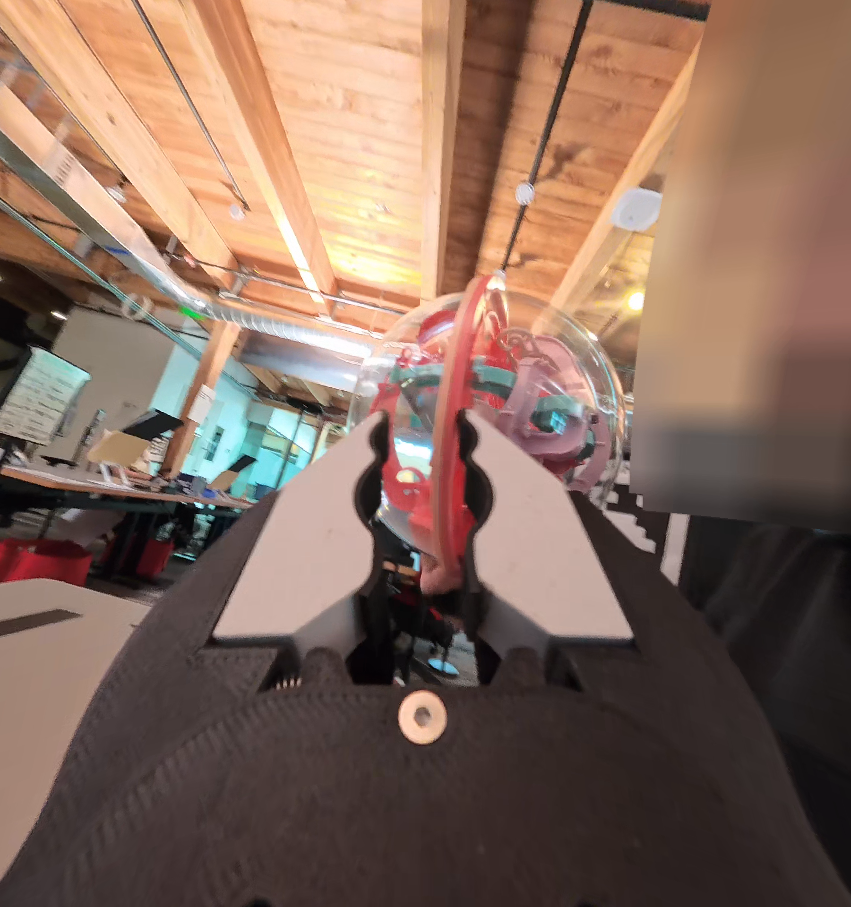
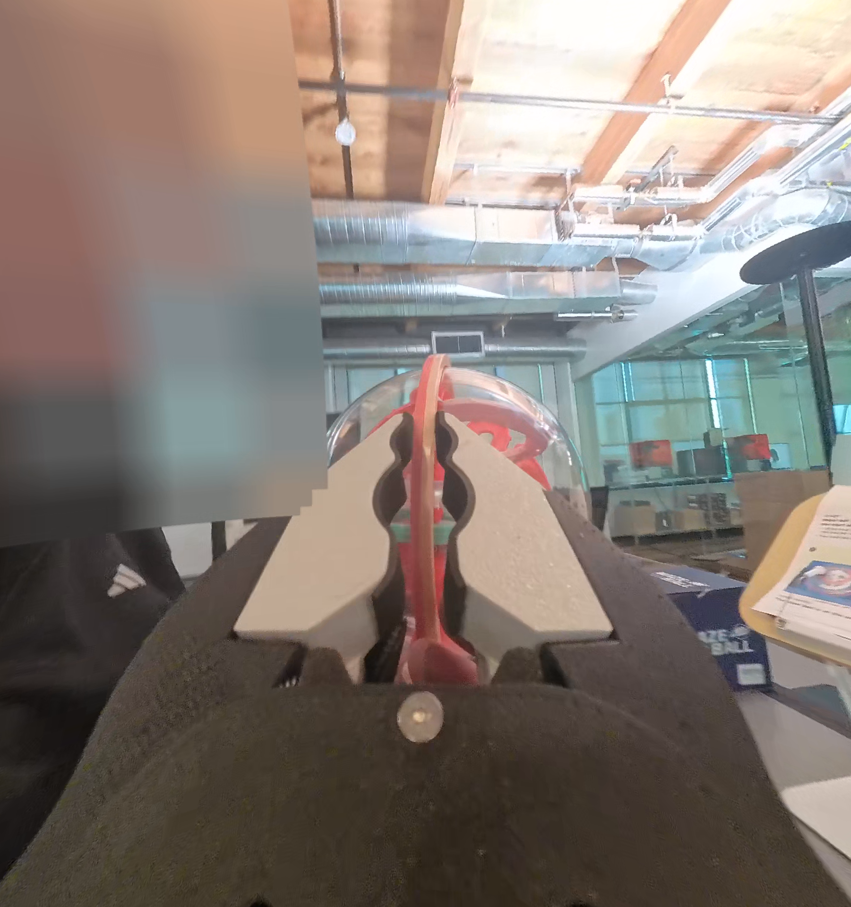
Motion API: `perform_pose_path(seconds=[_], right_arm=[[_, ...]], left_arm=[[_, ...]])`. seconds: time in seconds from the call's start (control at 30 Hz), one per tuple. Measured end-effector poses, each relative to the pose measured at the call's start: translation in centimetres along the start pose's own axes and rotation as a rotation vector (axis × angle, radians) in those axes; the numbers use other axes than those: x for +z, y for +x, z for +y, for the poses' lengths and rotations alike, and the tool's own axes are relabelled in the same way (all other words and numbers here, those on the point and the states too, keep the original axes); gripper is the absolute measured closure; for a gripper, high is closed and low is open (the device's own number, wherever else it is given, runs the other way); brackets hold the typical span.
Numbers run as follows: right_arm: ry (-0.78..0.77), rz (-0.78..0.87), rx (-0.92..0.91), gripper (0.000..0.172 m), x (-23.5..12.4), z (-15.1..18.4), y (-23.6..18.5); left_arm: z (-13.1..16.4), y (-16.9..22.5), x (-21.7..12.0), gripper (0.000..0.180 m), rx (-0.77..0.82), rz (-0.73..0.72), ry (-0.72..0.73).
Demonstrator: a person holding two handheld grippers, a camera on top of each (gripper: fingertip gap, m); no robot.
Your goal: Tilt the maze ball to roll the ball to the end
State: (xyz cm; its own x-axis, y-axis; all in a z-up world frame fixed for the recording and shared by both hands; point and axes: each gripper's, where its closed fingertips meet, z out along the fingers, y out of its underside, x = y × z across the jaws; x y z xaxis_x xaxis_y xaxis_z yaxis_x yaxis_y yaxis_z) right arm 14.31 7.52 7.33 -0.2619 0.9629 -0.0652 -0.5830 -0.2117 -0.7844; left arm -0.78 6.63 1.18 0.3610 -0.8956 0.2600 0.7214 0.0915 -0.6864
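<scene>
The maze ball (image 1: 507,387) is a clear sphere with red, teal and pink tracks inside and a red ring (image 1: 444,441) around its middle. It is held up in the air. My left gripper (image 1: 423,417) is open. The ring stands between its fingers, close to the right pad, with a clear gap to the left pad. My right gripper (image 2: 424,417) is shut on the ring (image 2: 426,471) of the maze ball (image 2: 516,422) and carries it. The small ball inside cannot be made out.
A person in dark clothing stands close behind the ball (image 2: 70,638). A table with printed sheets (image 2: 816,564) and a dark blue box (image 2: 723,633) are at the right. A grey tabletop (image 1: 45,638) lies at the lower left.
</scene>
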Motion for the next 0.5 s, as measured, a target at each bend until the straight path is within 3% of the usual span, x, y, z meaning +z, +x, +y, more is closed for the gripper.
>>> perform_pose_path(seconds=[0.1, 0.4, 0.5], right_arm=[[0.101, 0.011, 0.112, 0.164, -0.6, -0.9, 1.5], [0.239, 0.094, 0.251, 0.165, -1.4, -1.8, 5.8], [0.253, 0.104, 0.265, 0.164, -1.4, -1.8, 6.4]], left_arm=[[-0.6, -0.5, 1.3, 0.117, 0.005, -0.035, 0.035], [-2.4, -0.3, 4.4, 0.173, -0.013, -0.008, 0.059], [-2.7, -0.7, 4.8, 0.173, -0.017, -0.035, 0.043]])
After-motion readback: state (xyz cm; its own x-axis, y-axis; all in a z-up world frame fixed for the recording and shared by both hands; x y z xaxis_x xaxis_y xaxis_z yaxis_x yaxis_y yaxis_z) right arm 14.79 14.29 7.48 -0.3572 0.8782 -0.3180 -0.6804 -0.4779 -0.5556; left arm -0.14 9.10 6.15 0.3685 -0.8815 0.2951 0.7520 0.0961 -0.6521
